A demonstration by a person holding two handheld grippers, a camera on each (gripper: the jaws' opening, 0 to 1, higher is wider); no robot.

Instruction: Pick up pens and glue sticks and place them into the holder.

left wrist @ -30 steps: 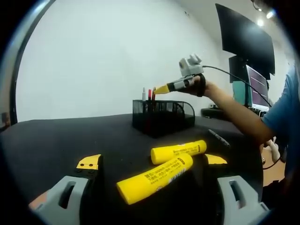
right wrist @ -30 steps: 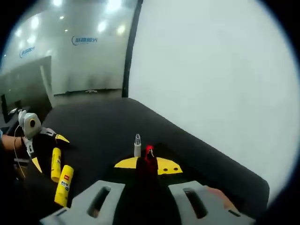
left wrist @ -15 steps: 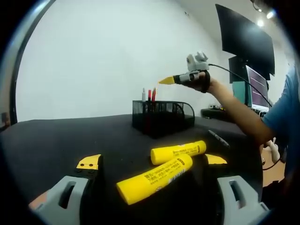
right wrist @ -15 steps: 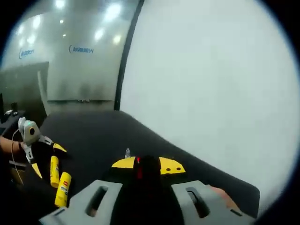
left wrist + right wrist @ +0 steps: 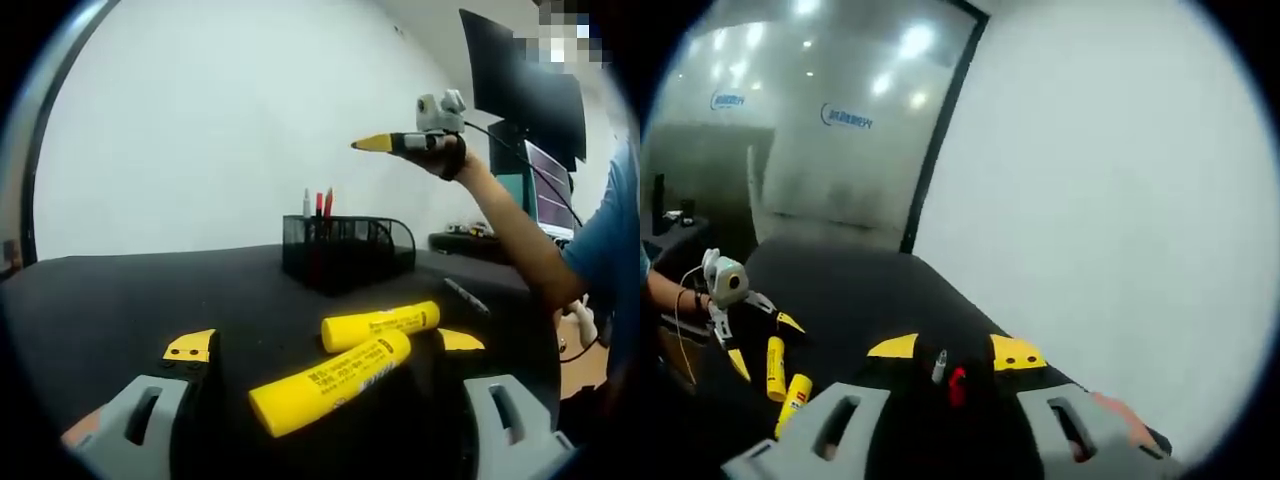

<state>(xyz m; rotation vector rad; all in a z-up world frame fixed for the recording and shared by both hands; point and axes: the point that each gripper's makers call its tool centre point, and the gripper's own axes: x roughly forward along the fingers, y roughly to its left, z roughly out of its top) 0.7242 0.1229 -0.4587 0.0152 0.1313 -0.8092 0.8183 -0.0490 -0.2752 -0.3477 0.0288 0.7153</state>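
Observation:
Two yellow glue sticks (image 5: 380,322) (image 5: 330,380) lie side by side on the black table between the spread jaws of my left gripper (image 5: 325,345), which is open and not gripping them. Behind them stands the black mesh holder (image 5: 348,250) with pens (image 5: 318,203) upright in it. My right gripper (image 5: 395,143) hangs in the air above and to the right of the holder. In the right gripper view my right gripper (image 5: 955,350) is open, and a white pen tip (image 5: 939,367) and a red one (image 5: 957,385) show below it. The left gripper (image 5: 740,320) and glue sticks (image 5: 775,366) lie far left.
A dark pen (image 5: 465,293) lies on the table to the right of the glue sticks. Monitors (image 5: 525,80) stand at the far right behind the person's arm (image 5: 520,240). A white wall (image 5: 220,120) rises behind the table.
My right gripper has risen up and away from the holder, leaving the pens standing in it. The left gripper and the glue sticks have stayed where they were.

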